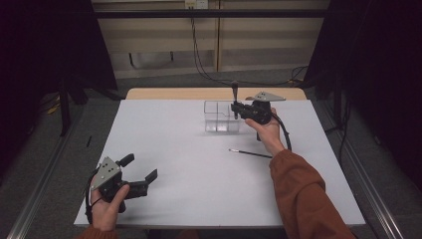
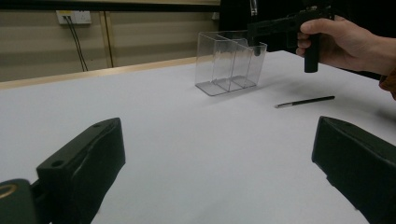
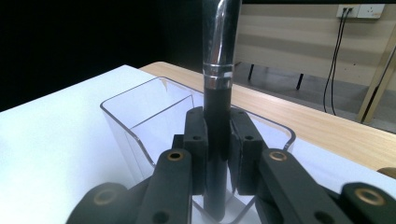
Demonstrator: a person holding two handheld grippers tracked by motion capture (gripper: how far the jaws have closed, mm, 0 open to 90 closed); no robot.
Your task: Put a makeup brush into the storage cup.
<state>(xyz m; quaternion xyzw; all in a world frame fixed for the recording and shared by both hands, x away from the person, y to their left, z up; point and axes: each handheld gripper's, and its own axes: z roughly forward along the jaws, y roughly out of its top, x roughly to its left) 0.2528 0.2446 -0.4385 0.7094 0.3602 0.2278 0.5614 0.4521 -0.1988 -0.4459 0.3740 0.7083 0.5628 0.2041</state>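
A clear plastic organizer [image 1: 219,121] [image 2: 229,60] [image 3: 135,102] with several compartments stands at the far middle of the white table [image 1: 199,169]. My right gripper [image 1: 235,107] [image 3: 218,140] hovers at its right end, shut on a black-handled makeup brush [image 1: 234,92] [image 3: 217,93] with a silver ferrule. The brush stands upright, and its lower end dips into the organizer's end compartment. A thin dark brush [image 1: 250,153] [image 2: 304,101] lies flat on the table, nearer than the organizer. My left gripper [image 1: 139,170] [image 2: 219,163] rests at the near left, open with nothing between its jaws.
A wooden bench edge [image 1: 209,93] runs behind the table. Cables [image 1: 199,59] hang from a wall socket down to the floor beyond it. The person's orange sleeve [image 1: 303,194] crosses the near right of the table.
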